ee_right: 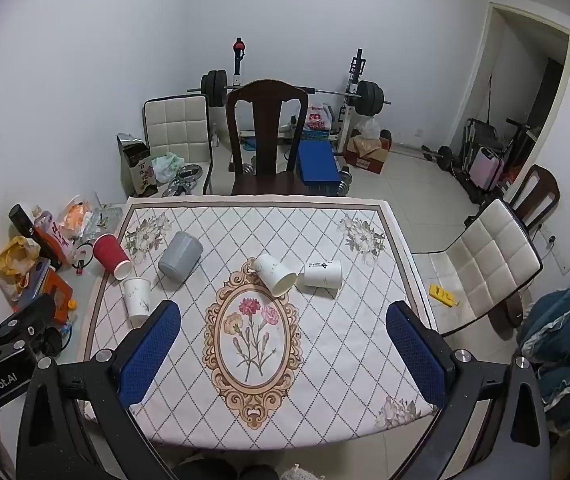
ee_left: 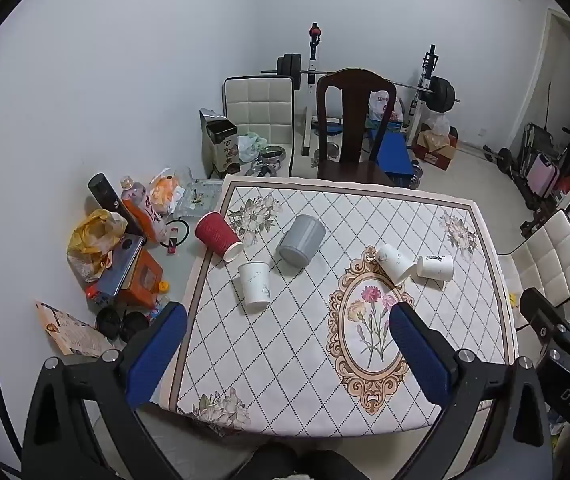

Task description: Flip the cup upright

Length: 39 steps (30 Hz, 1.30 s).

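Several cups lie on their sides on the patterned tablecloth (ee_left: 305, 360): a red ribbed cup (ee_left: 217, 235) (ee_right: 111, 255) at the left edge, a grey cup (ee_left: 301, 240) (ee_right: 180, 255), a white paper cup (ee_left: 253, 283) (ee_right: 137, 297) near the left, and two white paper cups (ee_left: 395, 263) (ee_left: 436, 267) right of centre, also in the right wrist view (ee_right: 275, 274) (ee_right: 323, 274). My left gripper (ee_left: 288, 330) is open and empty above the table's near side. My right gripper (ee_right: 283, 330) is open and empty, above the flower medallion (ee_right: 251, 334).
Bottles, bags and boxes (ee_left: 125, 248) crowd the bare table strip left of the cloth. A dark wooden chair (ee_left: 355, 128) stands at the far side, a white padded chair (ee_right: 493, 264) at the right. Weight bench and barbell (ee_right: 293, 92) stand behind.
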### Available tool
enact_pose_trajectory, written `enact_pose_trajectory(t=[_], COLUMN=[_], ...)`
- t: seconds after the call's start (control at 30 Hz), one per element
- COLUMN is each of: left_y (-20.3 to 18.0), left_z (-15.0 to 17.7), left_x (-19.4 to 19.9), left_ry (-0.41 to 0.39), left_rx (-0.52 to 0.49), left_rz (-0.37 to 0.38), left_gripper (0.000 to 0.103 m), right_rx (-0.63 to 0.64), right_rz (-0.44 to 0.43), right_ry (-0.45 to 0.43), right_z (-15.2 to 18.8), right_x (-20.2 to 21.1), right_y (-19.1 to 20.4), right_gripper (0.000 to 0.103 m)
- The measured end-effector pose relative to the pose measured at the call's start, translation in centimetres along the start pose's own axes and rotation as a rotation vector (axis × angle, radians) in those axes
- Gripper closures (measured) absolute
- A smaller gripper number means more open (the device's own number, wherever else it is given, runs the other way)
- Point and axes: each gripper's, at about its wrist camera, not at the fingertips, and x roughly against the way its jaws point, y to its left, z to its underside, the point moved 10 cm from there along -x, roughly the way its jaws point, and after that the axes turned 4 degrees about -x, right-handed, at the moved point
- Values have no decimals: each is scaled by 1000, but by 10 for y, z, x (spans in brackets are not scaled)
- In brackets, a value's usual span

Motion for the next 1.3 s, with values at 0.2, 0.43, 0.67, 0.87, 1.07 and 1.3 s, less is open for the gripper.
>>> enact_pose_trajectory(t=[0.2,0.43,0.67,0.87,1.07,1.3], left_y=[0,-3,-8,-8,-8,-9], left_z=[0,-8,-13,-12,-11,-10], left_x=[1,4,3,4,4,4], left_ry=[-3,0,-4,-7,-9,-9], left_rx=[-2,-5,-6,-12,-12,-13], left_rz=[1,10,5,10,9,7], left_gripper=[0,0,0,0,0,0], right_rx=[-1,2,6,4,5,5], right_rz=[-6,-1,10,15,12,17], right_ry=[10,10,15,15,14,17], right_z=[2,2,-2,-2,-1,-1], right_x=[1,4,5,6,6,7], right_y=[2,-5,-9,-10,-10,-12], right_gripper=[0,0,0,0,0,0])
